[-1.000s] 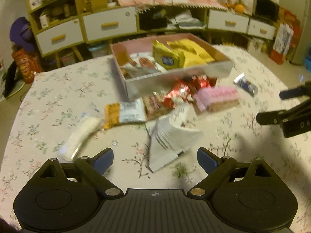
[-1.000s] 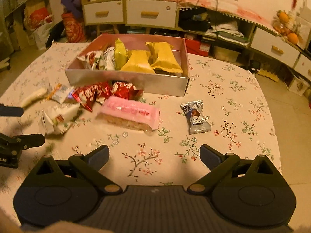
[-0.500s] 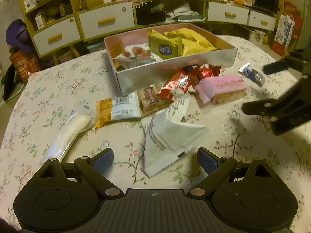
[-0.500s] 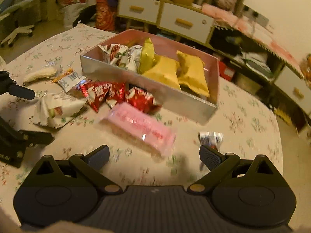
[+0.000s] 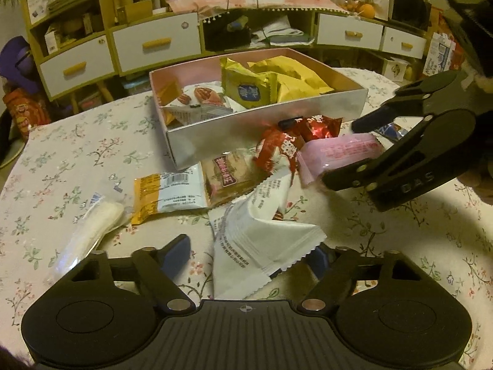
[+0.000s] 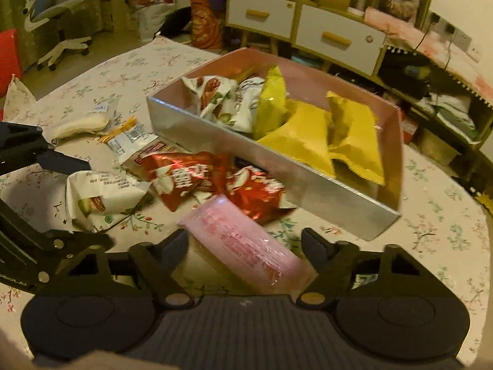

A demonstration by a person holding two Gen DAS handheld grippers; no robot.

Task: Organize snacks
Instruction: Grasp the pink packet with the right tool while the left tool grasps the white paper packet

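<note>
A pink-lined box (image 5: 255,129) (image 6: 277,166) holds yellow packets (image 6: 311,135) and nut packets (image 6: 215,98). Loose snacks lie in front of it. My left gripper (image 5: 249,252) is open, its fingers either side of a white packet (image 5: 258,240), which also shows in the right wrist view (image 6: 101,197). My right gripper (image 6: 245,243) is open, its fingers either side of a pink packet (image 6: 243,243) (image 5: 339,151). Red packets (image 6: 197,178) (image 5: 289,141) lie between the pink packet and the box.
An orange-and-white packet (image 5: 168,192), a brown packet (image 5: 229,174) and a long white roll (image 5: 92,228) lie on the floral tablecloth (image 5: 61,160). A small blue-silver packet (image 5: 391,129) lies behind the right gripper. Drawers and shelves (image 5: 154,40) stand behind the table.
Both grippers moved forward and closer to the snacks. The left now straddles the white packet; the right swung left and now straddles the pink packet.
</note>
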